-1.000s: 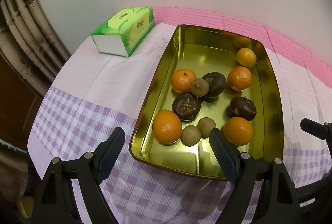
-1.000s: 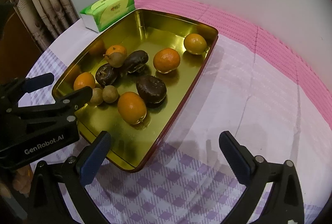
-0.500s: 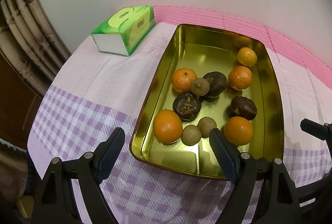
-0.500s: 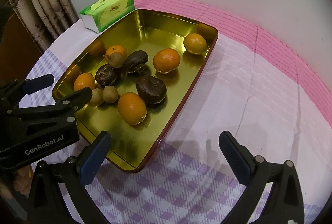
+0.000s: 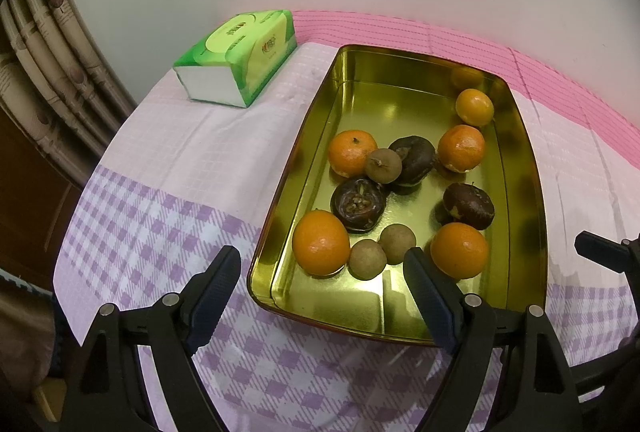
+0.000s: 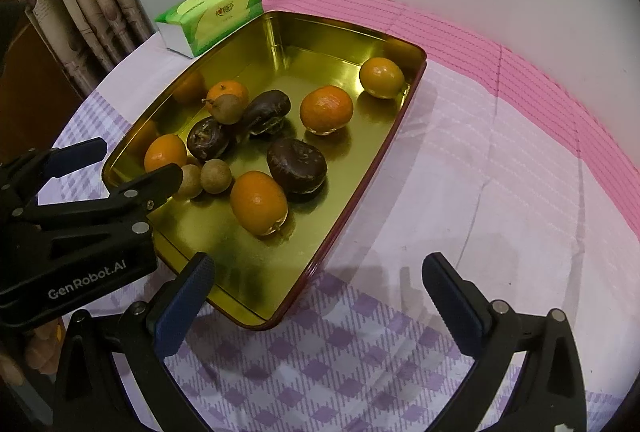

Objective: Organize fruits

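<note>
Both claws are spread wide w/ nothing between the pads: left claw (image 5: 322, 272) hangs over the near end of the tray, right claw (image 6: 316, 282) sits over the tray's near right corner and the cloth beside it. They're black plastic w/ blue rubbery pads, and the left one reads "GenRobot.AI" in the right wrist cam. All fruit sits in a shiny gold metal tray (image 5: 524, 168), rectangular w/ rounded corners and a dark red outer wall. Inside: five smooth glossy oranges, e.g. the nearest left one (image 5: 321, 243), plus a paler yellowish one (image 5: 474, 107) up by the far right corner. Three dark brown wrinkly round fruits, one (image 5: 359, 204) cracked open on top. Three small matte tan balls (longan-ish?), two (image 5: 382, 251) touching each other at the near end. Bench is covered w/ a soft cloth (image 5: 172, 160), purple check near, pale pink mid, pink ribbed stripe far. Green plastic-wrapped tissue pack (image 5: 240, 58) lies left of the tray, well apart from it.
</note>
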Demonstrator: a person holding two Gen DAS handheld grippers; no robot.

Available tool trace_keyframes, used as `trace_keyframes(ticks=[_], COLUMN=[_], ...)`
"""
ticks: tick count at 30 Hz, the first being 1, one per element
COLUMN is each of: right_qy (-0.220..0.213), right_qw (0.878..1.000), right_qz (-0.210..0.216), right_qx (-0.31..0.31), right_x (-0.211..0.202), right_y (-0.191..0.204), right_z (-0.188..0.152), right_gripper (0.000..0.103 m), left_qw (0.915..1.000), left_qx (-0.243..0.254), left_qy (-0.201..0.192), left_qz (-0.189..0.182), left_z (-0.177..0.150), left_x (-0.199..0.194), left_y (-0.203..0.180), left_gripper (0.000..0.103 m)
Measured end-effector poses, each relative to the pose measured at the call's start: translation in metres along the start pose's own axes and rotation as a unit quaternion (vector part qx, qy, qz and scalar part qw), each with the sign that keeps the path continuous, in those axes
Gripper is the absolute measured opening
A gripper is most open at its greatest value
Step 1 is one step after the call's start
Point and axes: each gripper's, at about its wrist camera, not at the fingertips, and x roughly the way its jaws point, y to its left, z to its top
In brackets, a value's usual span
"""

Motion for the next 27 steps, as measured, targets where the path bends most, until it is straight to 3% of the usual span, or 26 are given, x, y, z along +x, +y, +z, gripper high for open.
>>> trace_keyframes(ticks=[27], right_qy=[-0.006], right_qw=[1.0], right_qz=[0.003], right_qx=[0.004], right_x=[-0.0047], right_y=[0.0051], right_z=[-0.0002], right_gripper=[0.103], left_qw=[1.0], left_qx=[0.003], left_qy=[-0.004], left_qz=[-0.001], left_z=[0.004], left_x=[-0.0017], left_y=[-0.0015], left_gripper=[0.083])
